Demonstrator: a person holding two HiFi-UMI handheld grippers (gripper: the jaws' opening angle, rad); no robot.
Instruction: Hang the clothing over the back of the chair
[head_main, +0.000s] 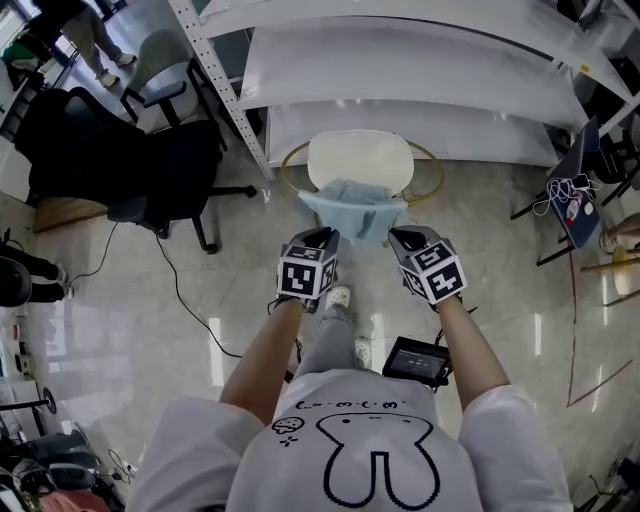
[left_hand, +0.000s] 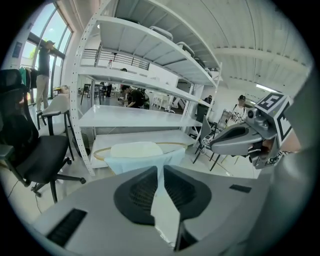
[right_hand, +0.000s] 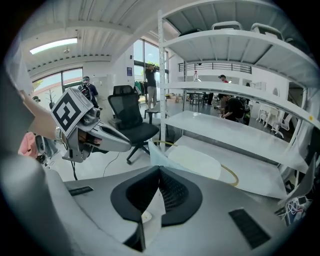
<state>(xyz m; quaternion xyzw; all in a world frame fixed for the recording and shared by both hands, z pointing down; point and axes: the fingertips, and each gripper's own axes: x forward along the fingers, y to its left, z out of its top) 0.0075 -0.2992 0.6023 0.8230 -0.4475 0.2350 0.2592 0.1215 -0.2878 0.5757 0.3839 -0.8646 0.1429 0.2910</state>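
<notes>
A light blue garment (head_main: 352, 210) hangs stretched between my two grippers, just in front of a white chair (head_main: 358, 160) with a gold hoop frame. My left gripper (head_main: 322, 240) is shut on the garment's left edge; in the left gripper view the cloth (left_hand: 165, 210) runs through the pinched jaws of the left gripper (left_hand: 161, 169) toward the chair (left_hand: 132, 149). My right gripper (head_main: 398, 240) is shut on the right edge. In the right gripper view the cloth (right_hand: 152, 155) passes between the closed pads of the right gripper (right_hand: 159, 172), with the chair (right_hand: 195, 162) beyond.
A white shelving rack (head_main: 400, 70) stands right behind the chair. A black office chair (head_main: 150, 170) is at the left, with a cable (head_main: 185, 300) trailing on the floor. A black device (head_main: 420, 360) lies by the person's feet. A laptop on a stand (head_main: 575, 190) is at the right.
</notes>
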